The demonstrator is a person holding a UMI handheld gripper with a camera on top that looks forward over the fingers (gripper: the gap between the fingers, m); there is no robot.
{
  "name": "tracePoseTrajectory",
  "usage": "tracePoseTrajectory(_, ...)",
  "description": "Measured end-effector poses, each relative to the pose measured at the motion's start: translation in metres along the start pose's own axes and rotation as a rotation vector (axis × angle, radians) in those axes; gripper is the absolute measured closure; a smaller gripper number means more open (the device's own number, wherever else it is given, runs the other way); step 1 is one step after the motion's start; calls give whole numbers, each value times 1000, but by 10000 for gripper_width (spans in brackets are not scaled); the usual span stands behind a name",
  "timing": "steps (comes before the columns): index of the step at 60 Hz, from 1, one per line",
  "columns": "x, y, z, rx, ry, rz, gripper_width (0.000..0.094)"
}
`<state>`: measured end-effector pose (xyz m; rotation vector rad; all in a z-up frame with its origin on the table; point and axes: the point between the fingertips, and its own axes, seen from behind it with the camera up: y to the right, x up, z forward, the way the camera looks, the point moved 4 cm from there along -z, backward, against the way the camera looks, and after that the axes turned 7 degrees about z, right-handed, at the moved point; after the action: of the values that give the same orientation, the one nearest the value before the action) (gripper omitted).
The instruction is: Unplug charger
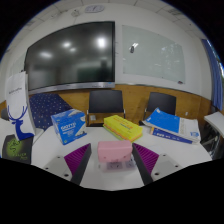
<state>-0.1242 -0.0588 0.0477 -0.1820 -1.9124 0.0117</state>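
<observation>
White at the far left: a tall bag-like shape [14, 92] with blue print, and below it a dark object with a green patch [14, 148], too small to identify. Next along the pale table [190, 152], a blue box [68, 125] lying flat. Then the gripper [112, 159], fingers apart, left purple pad [78, 158] and right purple pad [146, 158] well separated and clamped on nothing. Between them and just ahead of the tips, with a gap at either side, a pink block [112, 150] resting on the table, probably the charger or its socket strip, though no plug, prongs or cable can be made out. Likely light, rigid, smooth plastic, so prone to slipping; best pinched square across its two flat sides, low and near the socket end, then drawn straight out, never tugged by a cord. Beyond it, a yellow box [123, 126]. Further right, another blue box [172, 125].
</observation>
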Motion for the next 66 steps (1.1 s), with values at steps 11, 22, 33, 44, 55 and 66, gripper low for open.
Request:
tracePoseTrajectory(11, 4, 0, 22, 17, -9, -15, 79)
tracePoseTrajectory(22, 6, 3, 27, -3, -13, -8, 459)
tracePoseTrajectory(33, 57, 4, 16, 23, 86, 36, 519)
tracePoseTrajectory(44, 146, 67, -21, -23, 114, 149, 520)
tracePoseTrajectory(55, 124, 184, -17, -119, -25, 25, 506)
tracePoseTrajectory(66, 53, 224, 16, -95, -201, -47, 410)
